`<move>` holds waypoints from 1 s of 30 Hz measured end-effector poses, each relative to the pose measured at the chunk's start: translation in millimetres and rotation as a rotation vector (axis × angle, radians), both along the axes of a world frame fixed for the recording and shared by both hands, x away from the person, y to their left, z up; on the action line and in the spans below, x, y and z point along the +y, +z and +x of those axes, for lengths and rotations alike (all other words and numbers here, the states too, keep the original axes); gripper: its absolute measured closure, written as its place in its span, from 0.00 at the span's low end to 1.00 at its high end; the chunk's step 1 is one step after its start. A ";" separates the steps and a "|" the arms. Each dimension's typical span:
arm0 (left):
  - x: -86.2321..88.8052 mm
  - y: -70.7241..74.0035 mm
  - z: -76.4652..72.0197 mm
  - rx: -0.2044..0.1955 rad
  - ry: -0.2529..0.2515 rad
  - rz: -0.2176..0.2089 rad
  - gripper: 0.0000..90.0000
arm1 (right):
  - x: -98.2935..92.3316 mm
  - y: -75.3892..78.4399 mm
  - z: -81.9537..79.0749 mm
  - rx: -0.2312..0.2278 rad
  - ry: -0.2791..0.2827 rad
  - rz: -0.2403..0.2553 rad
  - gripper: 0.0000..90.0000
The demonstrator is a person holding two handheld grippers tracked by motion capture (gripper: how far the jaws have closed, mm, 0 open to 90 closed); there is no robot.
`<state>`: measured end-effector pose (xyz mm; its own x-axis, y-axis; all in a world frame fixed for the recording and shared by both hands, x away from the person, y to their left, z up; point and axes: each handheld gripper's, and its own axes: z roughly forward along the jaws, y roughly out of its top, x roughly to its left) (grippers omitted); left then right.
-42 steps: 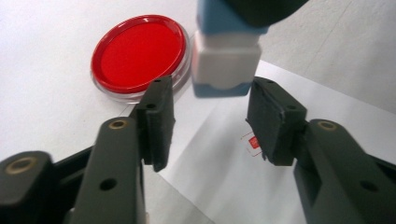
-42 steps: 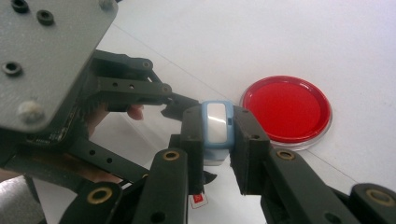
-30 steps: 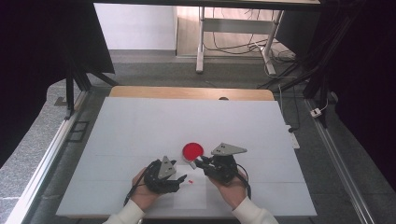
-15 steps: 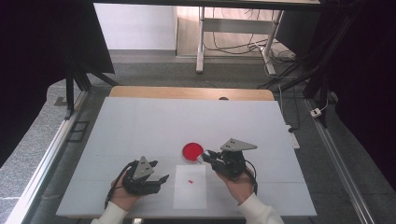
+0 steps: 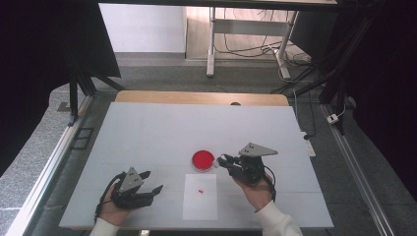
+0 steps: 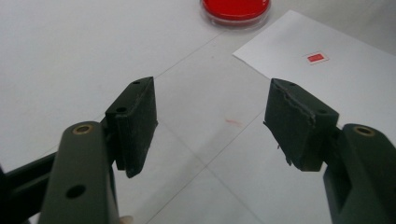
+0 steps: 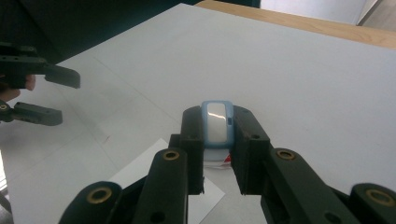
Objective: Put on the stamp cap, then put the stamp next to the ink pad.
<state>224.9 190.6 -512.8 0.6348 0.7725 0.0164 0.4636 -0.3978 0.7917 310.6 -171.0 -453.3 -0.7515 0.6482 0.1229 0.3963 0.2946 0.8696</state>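
Observation:
A small light-blue and white object [image 7: 217, 125] is pinched upright between the black jaws of my right gripper [image 7: 217, 116]. In the high view that right gripper [image 5: 222, 161] hovers just right of a round red dish [image 5: 203, 160]. A white paper sheet [image 5: 200, 196] with a tiny red rectangle [image 5: 200, 191] lies in front of the dish. My left gripper [image 5: 152, 182] rests left of the sheet, open and holding nothing. In the left gripper view its jaws [image 6: 210, 107] frame bare table, with the red dish [image 6: 236, 7] and the sheet [image 6: 327, 79] beyond.
The white table [image 5: 147, 132] has a wooden strip [image 5: 201, 97] along its far edge. A faint red smear [image 6: 232, 122] marks the surface near the left gripper. Table legs and cables [image 5: 246, 44] stand on the floor behind.
My left hand has slid left, away from the middle, uncovering the paper sheet. The right gripper has drifted slightly right beside the dish, still shut on the small object.

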 end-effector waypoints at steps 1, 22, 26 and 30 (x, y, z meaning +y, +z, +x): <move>1.8 -0.5 -0.1 0.003 0.001 -0.003 0.38 | -0.8 0.0 0.6 0.000 -0.003 0.002 0.84; 4.5 -4.2 1.8 0.018 0.008 -0.003 0.37 | -12.9 4.1 23.4 -0.024 -0.064 -0.021 0.84; 4.8 -4.4 2.2 0.019 0.009 -0.003 0.37 | -11.9 0.9 34.7 -0.008 -0.062 -0.036 0.84; 4.8 -4.9 2.7 0.022 0.005 -0.002 0.37 | -7.0 -6.5 45.6 0.006 -0.053 -0.066 0.84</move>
<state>227.5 195.4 -517.7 0.6309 0.7758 0.0009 0.4829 -0.3936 0.7822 356.2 -178.0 -459.8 -0.7156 0.6936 0.0832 0.4180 0.3297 0.8465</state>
